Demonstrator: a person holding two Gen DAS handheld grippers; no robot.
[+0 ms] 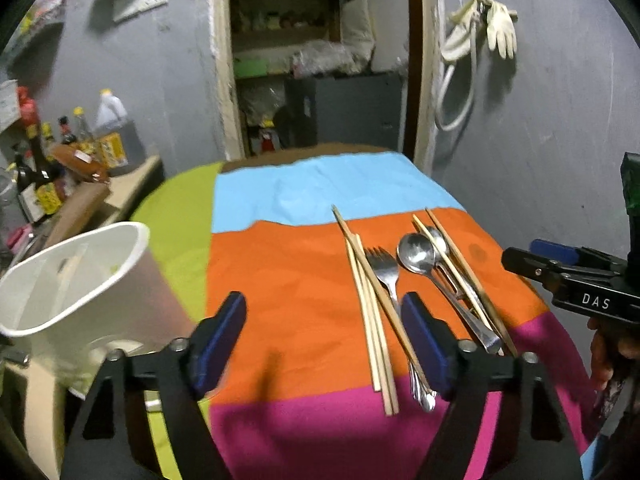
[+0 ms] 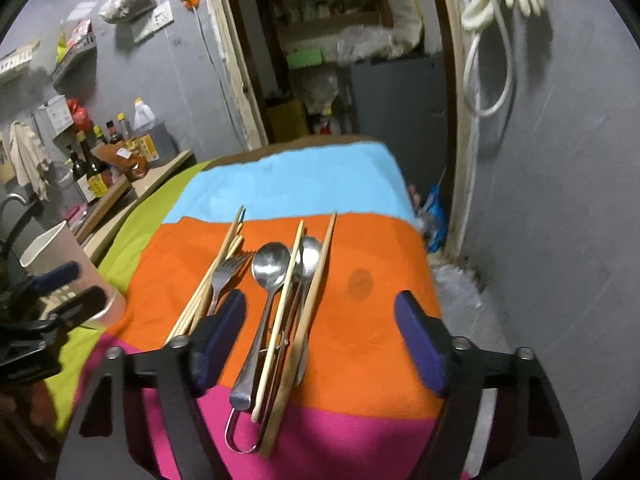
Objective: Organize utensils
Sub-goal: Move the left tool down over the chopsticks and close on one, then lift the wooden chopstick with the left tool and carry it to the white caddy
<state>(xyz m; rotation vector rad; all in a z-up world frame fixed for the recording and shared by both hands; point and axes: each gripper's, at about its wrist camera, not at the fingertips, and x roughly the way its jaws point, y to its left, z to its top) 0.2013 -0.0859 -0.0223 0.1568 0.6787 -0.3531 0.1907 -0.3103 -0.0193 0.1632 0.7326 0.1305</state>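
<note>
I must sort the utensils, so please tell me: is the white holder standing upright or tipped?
Upright. The white holder stands with its open mouth facing up, beside the striped cloth.

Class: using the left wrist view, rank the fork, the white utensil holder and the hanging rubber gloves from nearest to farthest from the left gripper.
1. Fork: on the orange stripe, beside the left gripper's right finger.
2. White utensil holder: off to the left.
3. Rubber gloves: on the far wall, upper right.

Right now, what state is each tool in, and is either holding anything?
Left tool: open, holding nothing, above the cloth beside the chopsticks.
Right tool: open, holding nothing, over the spoons.
</note>
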